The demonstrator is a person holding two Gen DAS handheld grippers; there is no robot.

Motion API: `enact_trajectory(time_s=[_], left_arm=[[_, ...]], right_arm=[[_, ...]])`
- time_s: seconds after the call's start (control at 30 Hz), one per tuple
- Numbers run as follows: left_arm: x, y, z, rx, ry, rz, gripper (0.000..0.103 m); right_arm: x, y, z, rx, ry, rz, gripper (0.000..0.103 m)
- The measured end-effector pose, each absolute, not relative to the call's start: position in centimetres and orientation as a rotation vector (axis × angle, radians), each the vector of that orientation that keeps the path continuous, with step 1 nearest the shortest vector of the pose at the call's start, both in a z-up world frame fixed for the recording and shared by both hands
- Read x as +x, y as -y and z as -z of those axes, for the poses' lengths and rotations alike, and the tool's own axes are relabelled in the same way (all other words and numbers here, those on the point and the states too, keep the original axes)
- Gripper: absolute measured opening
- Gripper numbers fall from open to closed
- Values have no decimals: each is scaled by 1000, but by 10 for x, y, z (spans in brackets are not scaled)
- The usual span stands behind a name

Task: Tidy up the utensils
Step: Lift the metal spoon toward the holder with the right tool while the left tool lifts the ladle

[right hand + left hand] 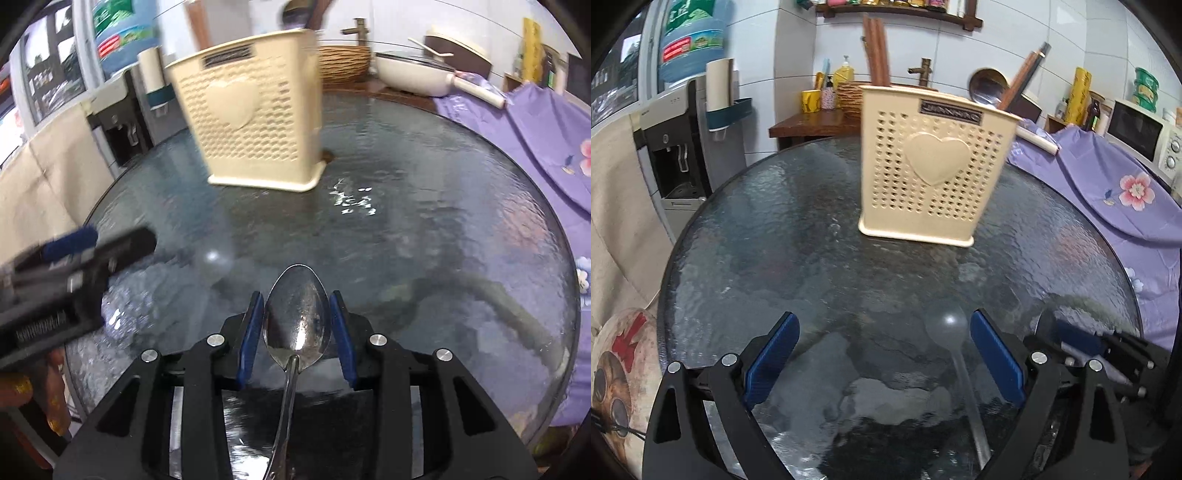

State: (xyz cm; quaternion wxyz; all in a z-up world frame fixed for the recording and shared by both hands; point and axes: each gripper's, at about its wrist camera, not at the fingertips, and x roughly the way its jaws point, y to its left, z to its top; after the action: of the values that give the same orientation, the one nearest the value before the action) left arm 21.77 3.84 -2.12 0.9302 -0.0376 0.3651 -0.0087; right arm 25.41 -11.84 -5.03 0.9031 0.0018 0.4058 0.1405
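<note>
Spoon in my right jaws, holder ahead.

My right gripper [297,325] pinches the spoon [297,325], seemingly; handle toward 6, holder [251,122] at 11; left gripper [882,354] open.

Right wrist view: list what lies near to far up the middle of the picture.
Right tool shut on the spoon → bare glass table → cream utensil holder → woven basket behind it.
</note>
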Motion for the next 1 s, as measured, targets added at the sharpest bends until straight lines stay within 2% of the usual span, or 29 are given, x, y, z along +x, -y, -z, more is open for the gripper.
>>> enact_trajectory(time_s=[0.2, 0.47, 0.7, 0.77, 1.0], left_arm=[[229, -4, 36, 17, -811, 75, 79], [243, 14, 54, 64, -867, 66, 55], [253, 16, 58, 59, -889, 62, 44], [256, 16, 57, 61, -889, 61, 35], [261, 15, 52, 32, -880, 77, 35]], right_arm=[[268, 147, 41, 51, -823, -247, 37], [272, 162, 38, 65, -807, -238, 37], [272, 162, 41, 66, -814, -250, 37], [272, 161, 42, 64, -814, -255, 37], [273, 161, 38, 62, -799, -270, 37]])
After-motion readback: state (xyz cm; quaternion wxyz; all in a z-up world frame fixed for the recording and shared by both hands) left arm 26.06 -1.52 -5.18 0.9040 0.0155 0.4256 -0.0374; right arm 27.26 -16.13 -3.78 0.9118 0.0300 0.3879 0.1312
